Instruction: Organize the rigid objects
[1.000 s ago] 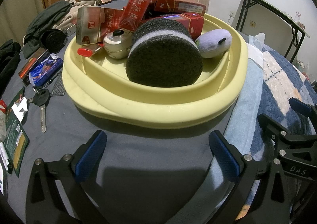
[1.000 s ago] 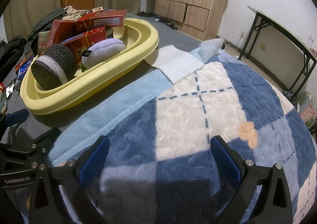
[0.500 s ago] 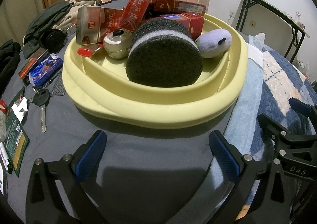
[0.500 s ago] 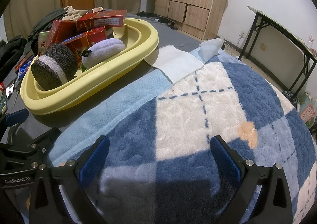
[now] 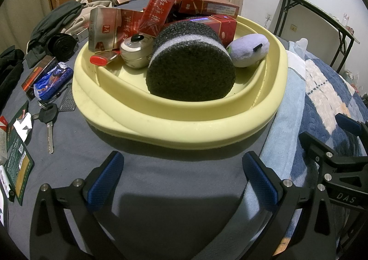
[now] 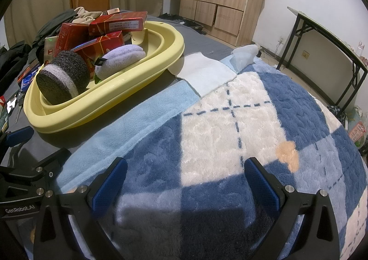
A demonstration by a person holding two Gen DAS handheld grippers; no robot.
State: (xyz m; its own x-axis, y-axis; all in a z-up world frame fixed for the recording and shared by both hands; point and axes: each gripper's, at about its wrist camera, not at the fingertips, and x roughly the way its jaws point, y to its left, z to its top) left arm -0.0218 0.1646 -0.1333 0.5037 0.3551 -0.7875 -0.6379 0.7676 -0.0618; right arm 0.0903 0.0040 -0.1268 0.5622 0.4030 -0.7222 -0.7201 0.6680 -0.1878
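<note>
Both claws wide open, holding nothing: left claw [image 5: 181,175], right claw [image 6: 185,179]. Yellow tub [image 5: 184,122] probably stiff, slippery; grab thick rim. Red boxes [image 5: 158,10] likely light, crushable. Key [image 5: 49,122] flat on bed, hard to pinch.

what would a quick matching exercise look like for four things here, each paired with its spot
Things:
1. purple plush toy
2. key
3. red lighter
4. right gripper

Places:
A. on the grey sheet, left of the yellow basin
B. over the blue checked blanket
C. inside the basin, at its right side
D. inside the basin, at its left side

Pairs: 1-C, 2-A, 3-D, 4-B
</note>
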